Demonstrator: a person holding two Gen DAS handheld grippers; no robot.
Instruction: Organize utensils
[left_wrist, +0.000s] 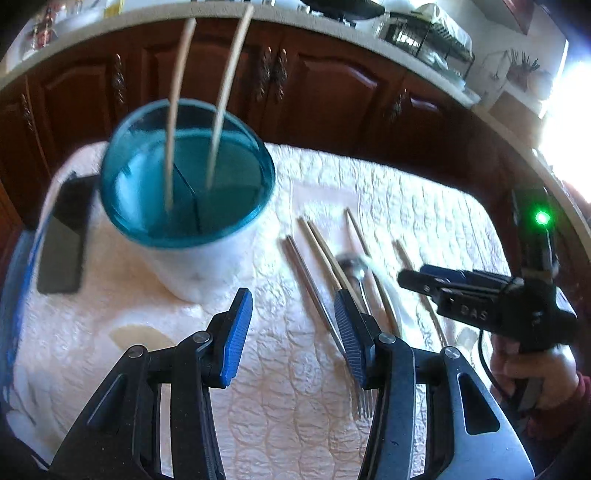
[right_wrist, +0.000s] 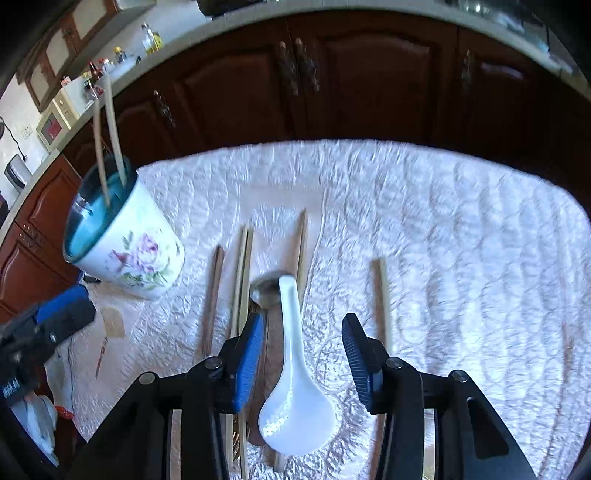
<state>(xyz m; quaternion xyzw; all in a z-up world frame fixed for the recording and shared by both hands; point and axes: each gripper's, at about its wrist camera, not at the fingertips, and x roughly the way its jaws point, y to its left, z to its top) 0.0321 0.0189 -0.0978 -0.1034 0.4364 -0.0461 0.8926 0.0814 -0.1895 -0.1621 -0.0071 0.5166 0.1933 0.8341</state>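
A white floral utensil holder with a teal divided inside (left_wrist: 188, 177) (right_wrist: 125, 236) stands on the quilted cloth, with two chopsticks (left_wrist: 177, 110) (right_wrist: 110, 136) upright in it. Loose chopsticks (left_wrist: 325, 254) (right_wrist: 242, 269), a metal spoon (right_wrist: 266, 290), a fork (left_wrist: 364, 402) and a white ceramic spoon (right_wrist: 293, 369) lie on the cloth. My left gripper (left_wrist: 291, 332) is open and empty, just right of the holder. My right gripper (right_wrist: 303, 354) (left_wrist: 410, 278) is open, its fingers either side of the white spoon's handle, above it.
A dark phone (left_wrist: 61, 254) lies left of the holder. Dark wood cabinets (right_wrist: 332, 81) run behind the table, under a counter with jars and a dish rack (left_wrist: 424, 37). The cloth's right part (right_wrist: 480, 258) holds one lone chopstick (right_wrist: 384, 295).
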